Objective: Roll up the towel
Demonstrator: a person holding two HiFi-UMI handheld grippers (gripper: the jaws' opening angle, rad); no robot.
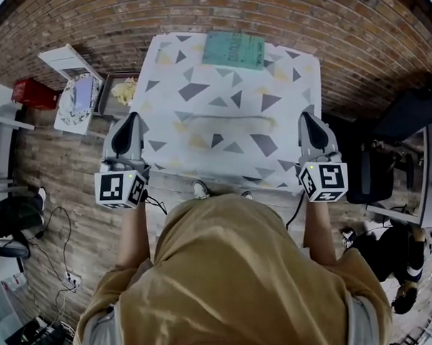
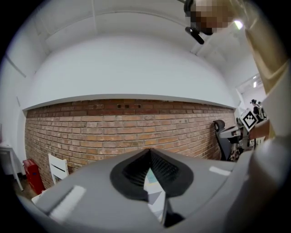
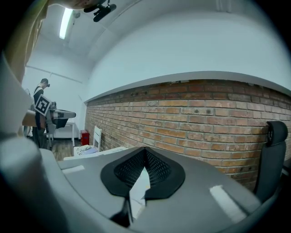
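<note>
The towel (image 1: 220, 96) is white with grey and yellow triangles and lies spread over the table. A soft ridge (image 1: 228, 121) crosses it between the two grippers. My left gripper (image 1: 133, 118) is at the towel's left edge, shut with patterned cloth (image 2: 153, 191) pinched between its pads. At the right edge, my right gripper (image 1: 308, 115) is shut too, and pale cloth (image 3: 137, 189) shows in its jaw slit. Both grippers (image 2: 149, 151) (image 3: 144, 150) point level toward the brick wall.
A green folded item (image 1: 232, 49) lies at the towel's far end. Left of the table are a white chair (image 1: 65, 62), a red box (image 1: 32, 92) and a tray (image 1: 118, 95). A black office chair (image 1: 406, 117) stands right. A person (image 3: 43, 93) stands far off.
</note>
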